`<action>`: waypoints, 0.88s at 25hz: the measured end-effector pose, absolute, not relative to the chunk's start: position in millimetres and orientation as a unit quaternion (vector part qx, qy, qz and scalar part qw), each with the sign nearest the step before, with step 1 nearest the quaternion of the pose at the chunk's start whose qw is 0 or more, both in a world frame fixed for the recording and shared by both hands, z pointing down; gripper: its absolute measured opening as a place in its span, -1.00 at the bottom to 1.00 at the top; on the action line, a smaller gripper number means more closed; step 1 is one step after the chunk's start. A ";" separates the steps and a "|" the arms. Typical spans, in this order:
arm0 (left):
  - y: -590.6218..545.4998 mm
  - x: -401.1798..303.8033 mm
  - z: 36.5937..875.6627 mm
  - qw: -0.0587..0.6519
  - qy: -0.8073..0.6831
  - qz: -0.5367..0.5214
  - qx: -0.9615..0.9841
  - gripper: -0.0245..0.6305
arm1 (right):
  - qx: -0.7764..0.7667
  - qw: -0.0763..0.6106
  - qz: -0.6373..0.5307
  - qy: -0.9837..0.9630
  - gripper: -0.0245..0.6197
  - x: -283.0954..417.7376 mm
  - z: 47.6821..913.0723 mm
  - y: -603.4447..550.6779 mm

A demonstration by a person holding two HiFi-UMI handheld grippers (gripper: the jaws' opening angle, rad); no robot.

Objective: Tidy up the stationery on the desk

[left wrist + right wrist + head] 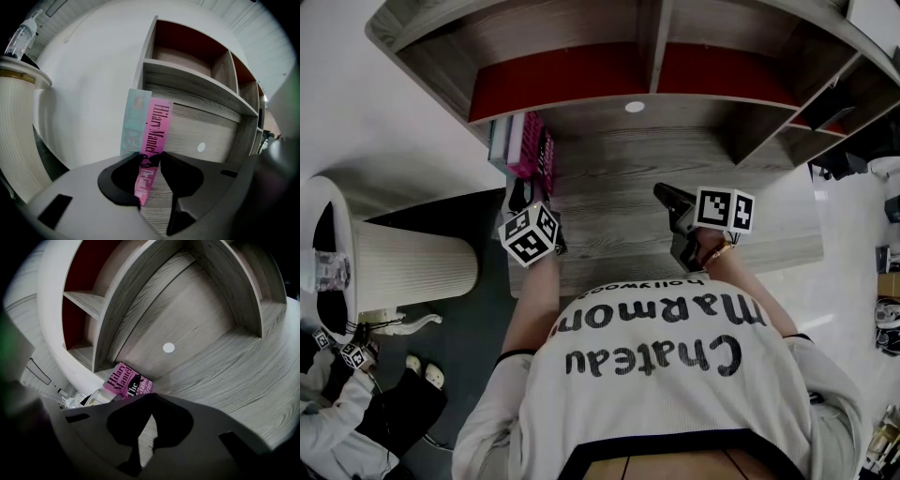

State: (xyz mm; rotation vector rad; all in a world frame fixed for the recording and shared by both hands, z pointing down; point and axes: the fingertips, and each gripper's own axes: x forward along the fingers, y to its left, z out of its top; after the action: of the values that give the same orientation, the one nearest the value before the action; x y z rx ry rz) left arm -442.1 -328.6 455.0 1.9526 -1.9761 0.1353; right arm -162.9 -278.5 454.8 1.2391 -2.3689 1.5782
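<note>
Wooden desk (609, 206); one pink book (158, 126) in left tongs (151, 159); one teal book (135, 122) alongside.

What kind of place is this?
Probably a study or home-office corner. There is a grey wood-grain desk with a wooden shelf unit with red back panels standing on it. A pink paperback book stands upright next to other books at the desk's left end.
</note>
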 end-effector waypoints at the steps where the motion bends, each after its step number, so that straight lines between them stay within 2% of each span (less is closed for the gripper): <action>1: -328.8 -441.9 455.0 0.180 -0.699 0.047 0.691 -0.46 | 0.399 0.018 0.509 -0.763 -0.88 -162.7 454.9 -278.2; 22: -333.4 -442.6 456.1 0.188 -0.705 0.048 0.682 -0.46 | 0.401 0.019 0.515 -0.757 -0.88 -159.3 460.7 -273.7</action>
State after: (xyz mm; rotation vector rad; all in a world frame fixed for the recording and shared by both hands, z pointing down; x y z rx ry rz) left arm -442.6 -333.4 456.1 1.9185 -1.9837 0.1343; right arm -159.3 -273.7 460.7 1.2455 -2.3506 1.5990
